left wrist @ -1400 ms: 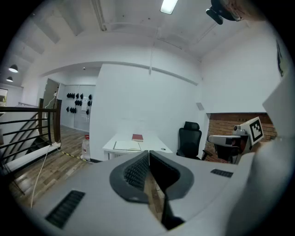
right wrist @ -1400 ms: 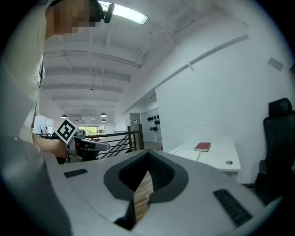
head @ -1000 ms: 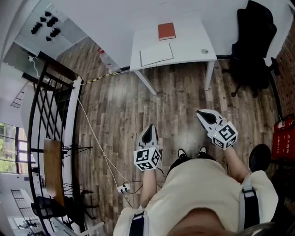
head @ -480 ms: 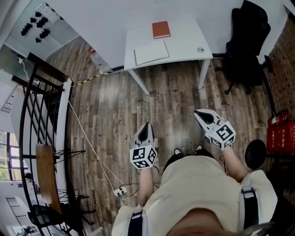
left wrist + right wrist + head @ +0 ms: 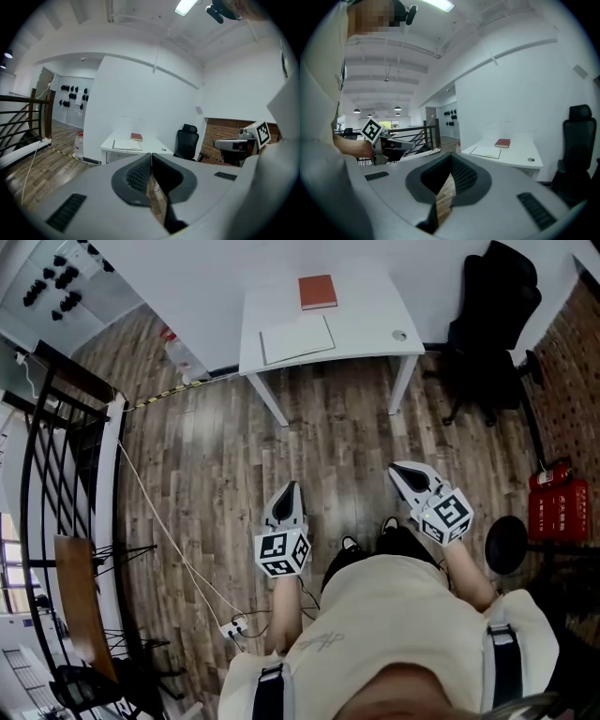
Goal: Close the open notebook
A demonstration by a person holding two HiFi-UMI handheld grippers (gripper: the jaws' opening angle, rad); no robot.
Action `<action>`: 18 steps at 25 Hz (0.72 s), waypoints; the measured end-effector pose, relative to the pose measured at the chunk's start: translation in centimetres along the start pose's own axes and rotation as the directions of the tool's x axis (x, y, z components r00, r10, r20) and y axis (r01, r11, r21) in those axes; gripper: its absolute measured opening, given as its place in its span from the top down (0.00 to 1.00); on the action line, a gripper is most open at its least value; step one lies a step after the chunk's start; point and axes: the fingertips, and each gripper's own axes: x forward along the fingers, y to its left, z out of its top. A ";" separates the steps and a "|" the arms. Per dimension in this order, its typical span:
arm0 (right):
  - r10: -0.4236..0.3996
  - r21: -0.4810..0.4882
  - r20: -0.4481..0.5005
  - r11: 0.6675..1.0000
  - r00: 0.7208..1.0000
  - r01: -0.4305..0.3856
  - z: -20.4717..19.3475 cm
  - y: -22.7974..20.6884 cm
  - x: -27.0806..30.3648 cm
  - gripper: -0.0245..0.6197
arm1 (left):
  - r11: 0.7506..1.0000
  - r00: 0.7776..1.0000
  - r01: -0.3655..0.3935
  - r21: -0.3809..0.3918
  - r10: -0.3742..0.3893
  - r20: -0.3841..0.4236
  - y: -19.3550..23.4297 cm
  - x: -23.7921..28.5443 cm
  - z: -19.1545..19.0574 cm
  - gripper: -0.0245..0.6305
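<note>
The open notebook (image 5: 296,338) lies flat with white pages up on a white table (image 5: 366,326) far ahead; a closed red book (image 5: 317,292) lies behind it. The left gripper view shows the notebook (image 5: 126,145) and the red book (image 5: 137,137) small in the distance, as does the right gripper view, with the notebook (image 5: 486,152) and the book (image 5: 502,143). My left gripper (image 5: 288,486) and right gripper (image 5: 398,468) hang over the wooden floor, well short of the table. Both are shut with nothing held; their tips meet in the left gripper (image 5: 151,154) and the right gripper (image 5: 451,157).
A black office chair (image 5: 492,315) stands right of the table. Red fire equipment (image 5: 558,502) sits at the far right, a black railing (image 5: 56,456) at the left. A cable runs across the floor to a power strip (image 5: 232,626). A small round object (image 5: 399,335) lies on the table's right side.
The person has walked forward: the table and chair have slid left in the head view. Both grippers moved along with the person and stayed shut.
</note>
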 end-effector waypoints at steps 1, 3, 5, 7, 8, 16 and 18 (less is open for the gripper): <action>-0.002 0.000 -0.005 1.000 1.000 0.002 -0.2 -0.1 0.0 0.95 | 1.000 1.000 0.002 -0.006 -0.002 -0.006 0.0 0.2 -0.3 0.93; -0.003 -0.004 -0.013 1.000 1.000 0.003 -0.3 -0.5 0.0 0.95 | 1.000 1.000 0.004 -0.017 -0.005 -0.018 -0.2 0.7 -0.7 0.93; -0.002 -0.002 -0.020 1.000 1.000 0.002 -0.4 -1.2 0.0 0.95 | 1.000 1.000 0.007 -0.020 -0.008 -0.027 -0.7 1.5 -0.8 0.93; 0.001 0.010 -0.032 1.000 1.000 -0.001 -0.8 -2.1 0.2 0.95 | 1.000 0.999 0.007 -0.017 -0.007 -0.033 -1.1 2.4 -0.7 0.93; 0.003 0.016 -0.035 1.000 0.999 -0.003 -1.0 -2.6 0.3 0.95 | 1.000 0.999 0.003 -0.015 -0.004 -0.037 -1.2 2.9 -0.6 0.93; 0.062 0.028 -0.013 0.998 0.998 -0.062 -0.4 -8.1 4.4 0.95 | 0.998 0.996 -0.069 0.013 0.069 -0.048 -0.6 7.8 1.6 0.93; 0.073 0.009 0.005 0.997 0.997 -0.073 0.6 -10.1 5.6 0.95 | 0.997 0.996 -0.074 0.028 0.075 -0.052 -0.9 9.8 2.4 0.93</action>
